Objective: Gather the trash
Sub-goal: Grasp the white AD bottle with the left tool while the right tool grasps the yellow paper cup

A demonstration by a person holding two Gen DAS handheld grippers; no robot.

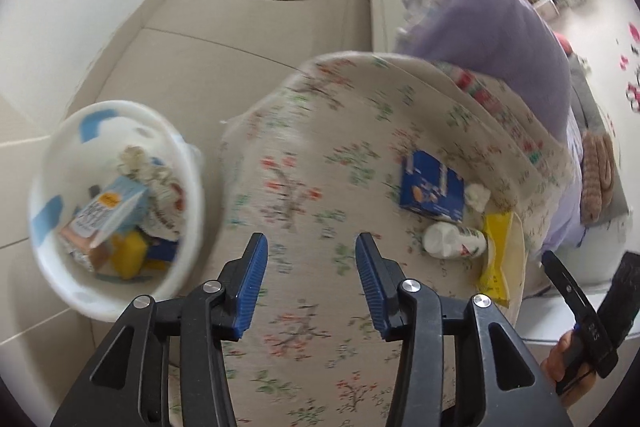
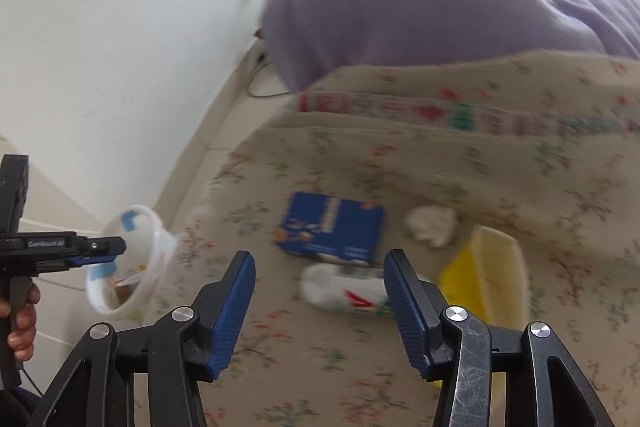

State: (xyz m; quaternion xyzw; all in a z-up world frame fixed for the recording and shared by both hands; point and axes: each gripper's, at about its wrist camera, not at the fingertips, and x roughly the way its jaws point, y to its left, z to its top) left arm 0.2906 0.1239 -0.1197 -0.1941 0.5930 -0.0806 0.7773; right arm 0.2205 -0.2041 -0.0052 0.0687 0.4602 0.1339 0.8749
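both grippers [image 1: 310, 281] [image 2: 320, 311] fingers wide apart, empty | bin [image 1: 60, 263] beside bed edge | bed [image 1: 304, 187]: 1 blue box [image 1: 432, 187], 1 bottle [image 1: 454, 239], 1 tissue wad [image 1: 478, 195]

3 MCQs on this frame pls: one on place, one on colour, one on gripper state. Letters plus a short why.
1. Where is the white bin?
A. on the bed
B. on the floor beside the bed
C. held in a gripper

2. What colour is the flat box on the floral bedspread?
A. red
B. green
C. blue

3. How does the right gripper stand?
A. open, holding nothing
B. shut on the bottle
C. shut on the tissue

Answers:
1 B: the left wrist view shows the bin on the floor tiles by the bed's edge, already holding cartons and wrappers.
2 C: both views show a blue box lying next to the white bottle and the crumpled tissue.
3 A: its fingers are spread apart above the bedspread with nothing between them; the left gripper is open too.
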